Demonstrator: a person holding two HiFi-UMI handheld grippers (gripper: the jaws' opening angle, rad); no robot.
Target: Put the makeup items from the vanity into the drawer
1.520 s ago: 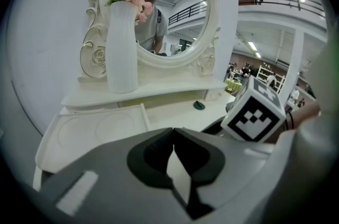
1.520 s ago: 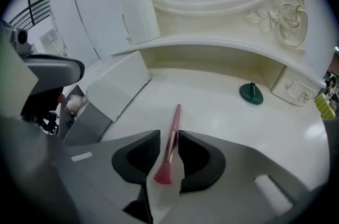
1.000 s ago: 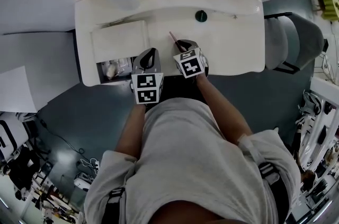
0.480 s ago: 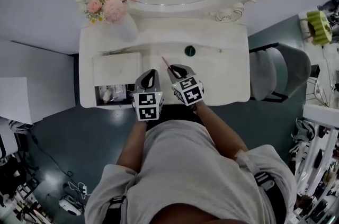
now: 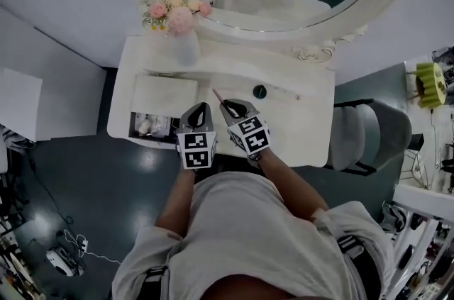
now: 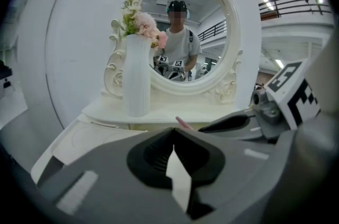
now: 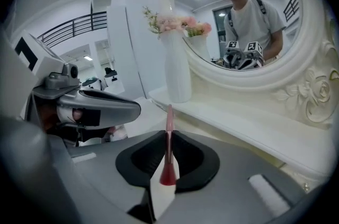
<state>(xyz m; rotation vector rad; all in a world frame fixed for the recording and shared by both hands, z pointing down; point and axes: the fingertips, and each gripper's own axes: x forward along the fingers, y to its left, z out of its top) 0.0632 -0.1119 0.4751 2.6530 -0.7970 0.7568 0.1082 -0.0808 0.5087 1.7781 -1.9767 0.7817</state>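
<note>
While right gripper (image 7: 168, 137) fingers clamp a slim pink pencil (image 7: 169, 116), left gripper (image 6: 172, 134) fingers clenched, glossy white vanity (image 5: 301, 128)

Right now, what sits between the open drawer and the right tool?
The shut left tool, beside the drawer in head view; the right tool grips a pink pencil.

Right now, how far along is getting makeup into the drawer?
Done: the drawer is open with items inside. In hand: the right hand-held gripper clamps a slim pink stick; the left hand-held gripper is shut, empty. Left: a small dark round item on the vanity.
</note>
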